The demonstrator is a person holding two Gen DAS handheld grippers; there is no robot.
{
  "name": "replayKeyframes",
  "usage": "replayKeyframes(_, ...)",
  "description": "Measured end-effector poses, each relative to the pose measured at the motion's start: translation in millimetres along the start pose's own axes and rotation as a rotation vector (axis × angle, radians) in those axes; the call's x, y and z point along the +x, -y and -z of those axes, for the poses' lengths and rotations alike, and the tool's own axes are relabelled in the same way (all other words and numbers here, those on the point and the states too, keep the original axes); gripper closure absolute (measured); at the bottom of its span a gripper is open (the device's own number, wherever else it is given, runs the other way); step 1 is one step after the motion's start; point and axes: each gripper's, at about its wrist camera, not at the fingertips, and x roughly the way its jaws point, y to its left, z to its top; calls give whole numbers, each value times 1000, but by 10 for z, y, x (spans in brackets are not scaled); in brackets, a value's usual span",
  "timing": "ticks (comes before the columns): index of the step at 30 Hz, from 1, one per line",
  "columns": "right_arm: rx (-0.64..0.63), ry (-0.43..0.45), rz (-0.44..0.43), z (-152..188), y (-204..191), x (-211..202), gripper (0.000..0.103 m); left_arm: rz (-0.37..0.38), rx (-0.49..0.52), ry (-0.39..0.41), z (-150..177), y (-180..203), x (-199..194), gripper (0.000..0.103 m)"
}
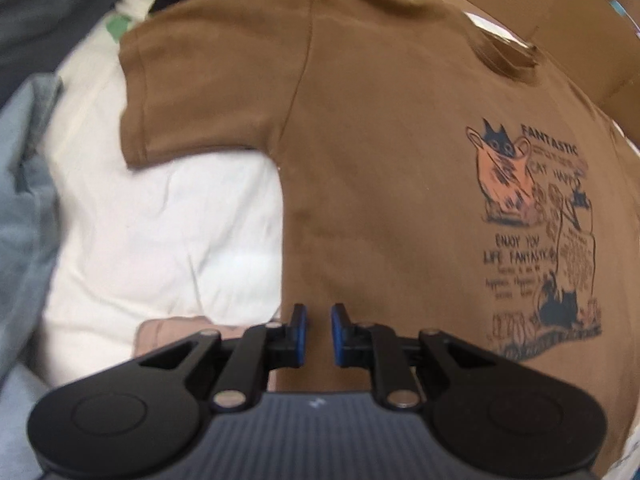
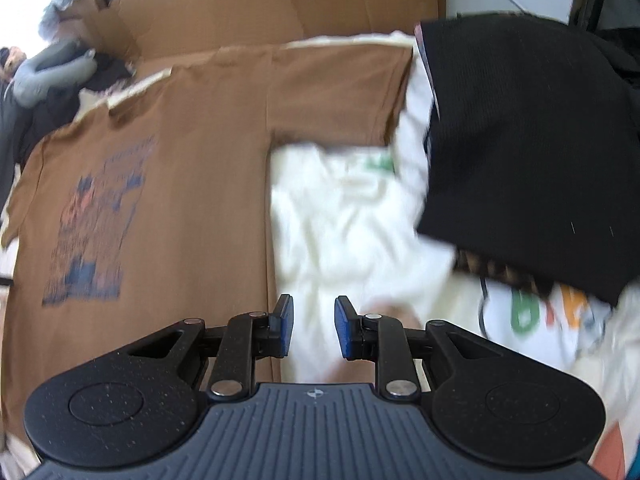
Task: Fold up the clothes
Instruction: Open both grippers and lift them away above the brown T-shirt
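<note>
Brown T-shirt [image 1: 380,140] spread flat, print side up, over white fabric [image 1: 160,220], cardboard [image 1: 560,8] behind the collar. Cat graphic [image 1: 536,232] with "FANTASTIC" lettering on the chest, toward the right in the left wrist view. One short sleeve [image 1: 192,92] stretched out over the white fabric, side seam running down toward the camera.

Left gripper [image 1: 318,334] above the shirt's lower body, just inside that side edge; jaws parted by a narrow gap, nothing between the blue pads [image 1: 301,332]. Grey-blue cloth [image 1: 28,184] bunched at the far left.

Right gripper [image 2: 314,328] over crumpled white fabric [image 2: 352,220], just beside the shirt's [image 2: 200,152] other side edge; jaws slightly apart, holding nothing. Other sleeve [image 2: 344,96] laid out beyond it. Black knit garment [image 2: 520,140] heaped to the right, partly over a white garment with green and orange letters [image 2: 532,312]. Cardboard [image 2: 280,4] standing at the back, grey clothing [image 2: 48,72] piled at the far left.
</note>
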Motion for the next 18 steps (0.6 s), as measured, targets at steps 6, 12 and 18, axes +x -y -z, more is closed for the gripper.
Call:
replayKeyframes(6,-31,82,12,-585,-35,337,79,-24,33,-46,-89,-32,184,92)
replayKeyframes(12,-133,110,-3,-1092,-290,840,78,-26,40,-30,-110,-10,99,92)
replayKeyframes(18,-239,84,-17,-1279,-519,1284,81,-19,48,28,-251,-10,-83,92)
